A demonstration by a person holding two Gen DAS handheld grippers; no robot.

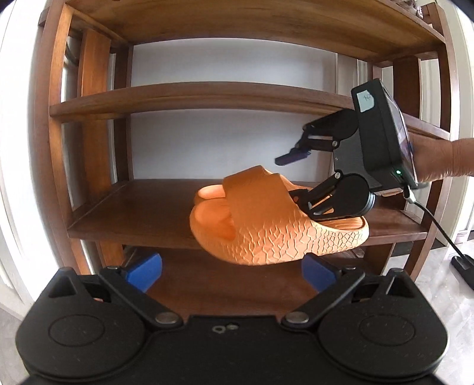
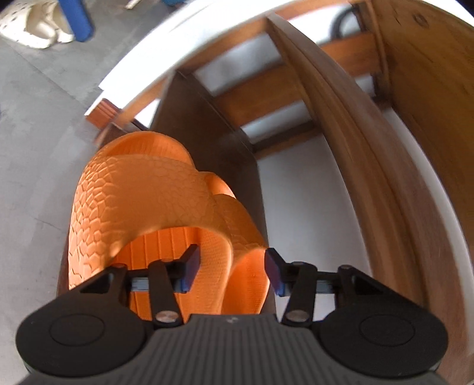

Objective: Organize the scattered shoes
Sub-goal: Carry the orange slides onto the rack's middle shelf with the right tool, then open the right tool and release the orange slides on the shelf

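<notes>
Two orange textured slides [image 1: 266, 219] lie side by side on the middle board of a wooden shoe rack [image 1: 124, 207], toes pointing left. My left gripper [image 1: 231, 271] is open and empty, just in front of and below the slides. My right gripper [image 1: 296, 180] comes in from the right, rolled on its side; it is open, with one finger above the slides and the other down inside the near slide. In the right wrist view the open right gripper [image 2: 231, 271] straddles the walls between the two slides [image 2: 154, 201] without squeezing them.
The rack has further boards above [image 1: 189, 97] and below [image 1: 225, 290]. A white wall shows behind it. Grey floor [image 2: 32, 124] lies beside the rack, with a cream shoe [image 2: 32, 26] and a blue post [image 2: 75, 17] far off. A black cable [image 1: 438, 225] trails from the right gripper.
</notes>
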